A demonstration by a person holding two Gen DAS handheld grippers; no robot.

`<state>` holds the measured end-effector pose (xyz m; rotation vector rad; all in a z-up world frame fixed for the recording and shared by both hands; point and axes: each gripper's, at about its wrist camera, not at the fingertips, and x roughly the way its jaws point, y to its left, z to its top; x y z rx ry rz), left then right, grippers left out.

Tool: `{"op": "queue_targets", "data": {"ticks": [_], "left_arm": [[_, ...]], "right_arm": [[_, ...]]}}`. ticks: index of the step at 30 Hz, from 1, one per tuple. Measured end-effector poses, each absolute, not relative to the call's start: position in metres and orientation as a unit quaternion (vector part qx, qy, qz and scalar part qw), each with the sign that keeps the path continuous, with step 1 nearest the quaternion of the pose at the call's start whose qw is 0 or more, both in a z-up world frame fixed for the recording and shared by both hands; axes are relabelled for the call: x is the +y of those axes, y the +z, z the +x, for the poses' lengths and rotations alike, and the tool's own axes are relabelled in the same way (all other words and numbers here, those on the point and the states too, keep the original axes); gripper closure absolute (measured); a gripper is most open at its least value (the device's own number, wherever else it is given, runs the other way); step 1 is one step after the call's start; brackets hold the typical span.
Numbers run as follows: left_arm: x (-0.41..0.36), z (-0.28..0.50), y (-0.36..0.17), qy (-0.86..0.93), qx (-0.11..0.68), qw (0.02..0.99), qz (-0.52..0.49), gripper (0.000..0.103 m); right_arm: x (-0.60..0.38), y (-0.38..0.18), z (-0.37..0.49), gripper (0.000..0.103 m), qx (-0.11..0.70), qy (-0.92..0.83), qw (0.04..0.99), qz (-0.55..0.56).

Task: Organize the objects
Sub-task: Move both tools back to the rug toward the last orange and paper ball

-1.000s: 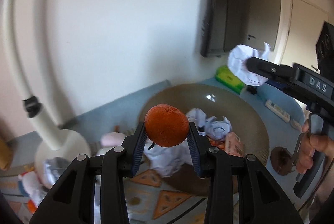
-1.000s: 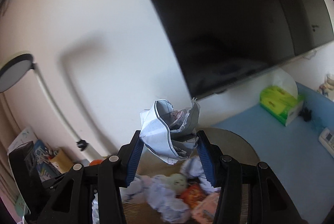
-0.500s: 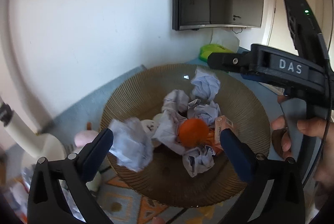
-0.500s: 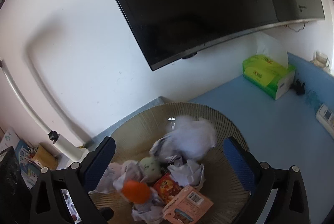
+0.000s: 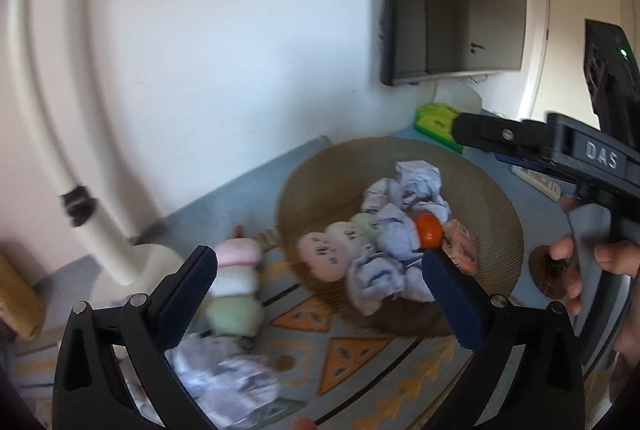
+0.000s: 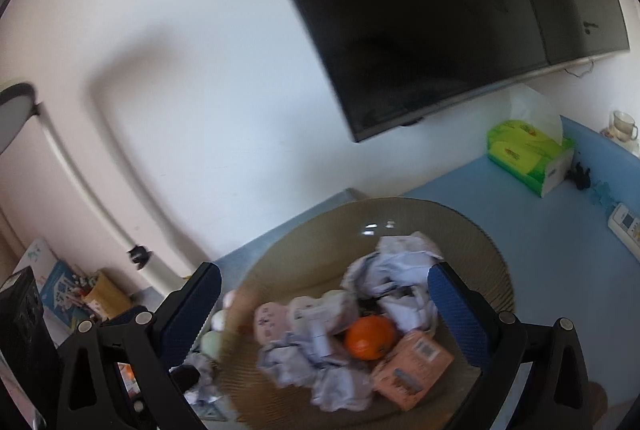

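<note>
A wide brown ribbed bowl holds several crumpled paper balls, an orange, a pink carton and a pastel plush. My left gripper hangs open and empty over the bowl's near left rim. My right gripper is open and empty above the bowl. In the left wrist view one of its fingers reaches in from the right, with a hand on the handle.
A second plush skewer and a crumpled paper lie on the patterned mat left of the bowl. A lamp base stands further left. A green tissue box, a remote and a wall TV are behind.
Both grippers have opened wide. The orange left the left gripper and the paper ball left the right one; both now lie in the bowl. The left view has swung leftward.
</note>
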<state>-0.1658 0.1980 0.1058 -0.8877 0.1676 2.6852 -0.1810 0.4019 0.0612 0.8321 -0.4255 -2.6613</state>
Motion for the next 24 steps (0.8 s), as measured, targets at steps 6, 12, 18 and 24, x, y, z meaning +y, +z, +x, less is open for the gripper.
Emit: {"op": "queue_targets", "data": {"ticks": [6,12,18,24], "left_arm": [[0.15,-0.143,0.125,0.946,0.062,0.12,-0.296,0.001],[0.087,-0.121,0.136,0.953,0.057,0.074,-0.289,0.001],[0.012,-0.106,0.131,0.955,0.042,0.012,-0.295,0.001],[-0.047,-0.095,0.094,0.943,0.015,-0.036,-0.332,0.001]], "right_arm": [[0.37,0.071,-0.155,0.0,-0.132,-0.931,0.183,0.286],[0.333,0.075,-0.129,0.0,-0.112,-0.928,0.212,0.285],[0.29,0.066,-0.109,0.0,-0.078,-0.92,0.245,0.295],[0.255,0.03,-0.099,0.0,-0.053,-0.907,0.261,0.327]]}}
